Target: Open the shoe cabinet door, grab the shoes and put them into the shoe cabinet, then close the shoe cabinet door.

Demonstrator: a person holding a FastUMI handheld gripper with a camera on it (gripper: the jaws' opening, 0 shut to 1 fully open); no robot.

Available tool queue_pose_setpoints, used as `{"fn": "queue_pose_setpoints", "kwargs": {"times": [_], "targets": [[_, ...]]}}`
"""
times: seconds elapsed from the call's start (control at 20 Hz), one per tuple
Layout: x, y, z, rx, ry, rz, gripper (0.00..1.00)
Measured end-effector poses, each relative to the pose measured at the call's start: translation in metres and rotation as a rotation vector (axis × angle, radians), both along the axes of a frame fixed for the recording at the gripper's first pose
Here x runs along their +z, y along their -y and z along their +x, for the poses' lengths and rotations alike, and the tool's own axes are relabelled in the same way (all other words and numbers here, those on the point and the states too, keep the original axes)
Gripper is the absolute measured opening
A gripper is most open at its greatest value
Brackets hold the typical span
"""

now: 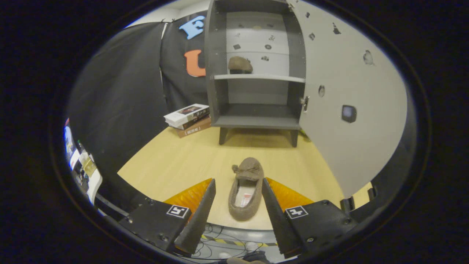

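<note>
At mid-left you see a stack of books (188,119) on the bench (172,165), just left of the shoe cabinet (256,69). The cabinet stands at upper centre, grey, one brown shoe (240,65) on its middle shelf. Low in the centre, your gripper (238,185) is spread wide, its fingers either side of a second shoe (247,189) without pressing it: a brown, fuzzy slipper with a bow at the toe and a pale insole, toe toward the cabinet. To the right, the pale cabinet door (348,95) hangs open.
</note>
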State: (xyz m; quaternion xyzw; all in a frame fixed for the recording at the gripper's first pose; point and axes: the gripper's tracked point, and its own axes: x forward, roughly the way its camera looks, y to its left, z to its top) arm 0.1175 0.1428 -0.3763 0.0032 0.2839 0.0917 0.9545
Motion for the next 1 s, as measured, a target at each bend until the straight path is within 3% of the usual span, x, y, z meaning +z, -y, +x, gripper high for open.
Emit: {"fn": "queue_pose_setpoints", "kwargs": {"times": [0.35, 0.65, 0.85, 1.0], "targets": [[-0.087, -0.017, 0.061, -0.011, -0.178, -0.008, 0.81], [-0.113, -0.02, 0.107, -0.06, -0.273, 0.034, 0.8], [-0.116, -0.014, 0.127, -0.094, -0.262, 0.016, 0.79], [-0.118, -0.006, 0.135, -0.092, -0.249, 0.01, 0.6]]}}
